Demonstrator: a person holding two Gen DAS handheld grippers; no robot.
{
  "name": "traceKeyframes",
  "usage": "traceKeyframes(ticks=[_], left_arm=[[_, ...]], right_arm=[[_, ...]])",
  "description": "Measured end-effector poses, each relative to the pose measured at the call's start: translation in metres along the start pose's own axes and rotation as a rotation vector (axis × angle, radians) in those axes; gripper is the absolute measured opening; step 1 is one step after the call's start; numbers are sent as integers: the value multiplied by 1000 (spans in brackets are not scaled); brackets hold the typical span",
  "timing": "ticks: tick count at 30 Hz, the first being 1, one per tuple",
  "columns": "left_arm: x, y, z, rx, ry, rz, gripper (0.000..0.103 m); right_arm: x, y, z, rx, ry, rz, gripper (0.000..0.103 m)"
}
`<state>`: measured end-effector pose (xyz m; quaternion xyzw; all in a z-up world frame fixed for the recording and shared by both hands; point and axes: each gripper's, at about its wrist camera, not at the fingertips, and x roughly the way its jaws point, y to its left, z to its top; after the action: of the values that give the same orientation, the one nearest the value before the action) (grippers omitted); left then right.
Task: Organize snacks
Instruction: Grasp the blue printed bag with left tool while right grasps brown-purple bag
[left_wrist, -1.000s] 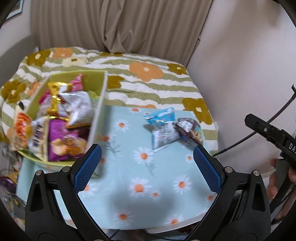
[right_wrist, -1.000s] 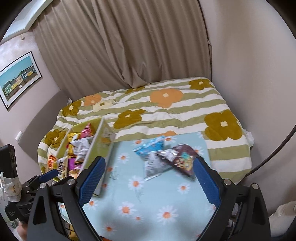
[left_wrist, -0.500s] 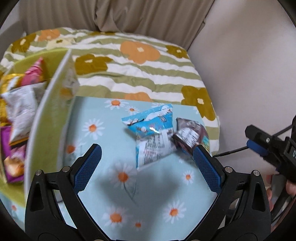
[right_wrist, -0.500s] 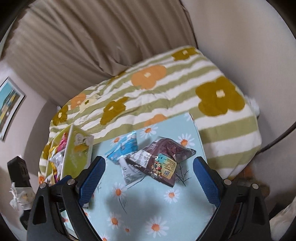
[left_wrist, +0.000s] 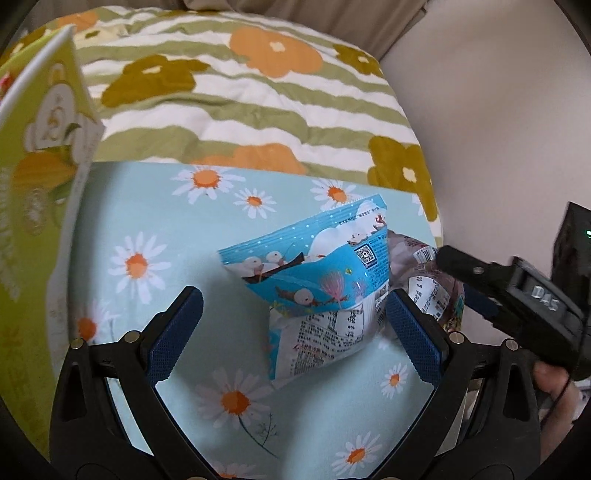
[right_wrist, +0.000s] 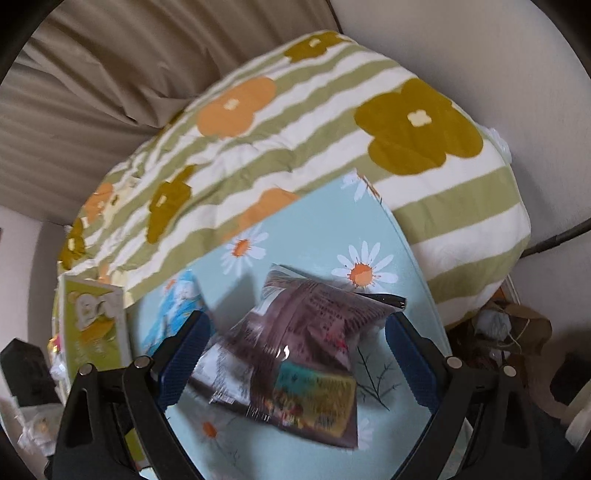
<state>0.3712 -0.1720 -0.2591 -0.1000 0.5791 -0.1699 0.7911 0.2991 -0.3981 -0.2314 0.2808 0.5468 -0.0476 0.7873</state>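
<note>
Both grippers gape empty: left gripper (left_wrist: 291, 325) above the blue snack packet (left_wrist: 317, 273), right gripper (right_wrist: 295, 354) above the blurred brown packet (right_wrist: 299, 354).

A daisy-print cloth (left_wrist: 155, 218) lies before a striped floral quilt (left_wrist: 236, 107) — beige curtain (right_wrist: 110, 74) behind.

A desk (left_wrist: 155, 218) under a pale blue daisy cloth stands against a bed (left_wrist: 236, 96) with a green-and-white striped quilt with big orange and olive flowers. Beige curtains (right_wrist: 110, 74) hang behind the bed, beside a plain off-white wall (left_wrist: 491, 122).
</note>
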Motion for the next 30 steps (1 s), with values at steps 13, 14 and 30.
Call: traceKeyframes(ticks=[13, 14, 30], left_arm=[[28, -5, 6, 14, 64, -44, 99], [29, -5, 7, 12, 65, -48, 99], [48, -20, 7, 48, 80, -99, 70]], right_arm=[[37, -18, -8, 1, 109, -31, 74], [36, -19, -9, -6, 108, -36, 73], [31, -29, -14, 2, 86, 4, 66]])
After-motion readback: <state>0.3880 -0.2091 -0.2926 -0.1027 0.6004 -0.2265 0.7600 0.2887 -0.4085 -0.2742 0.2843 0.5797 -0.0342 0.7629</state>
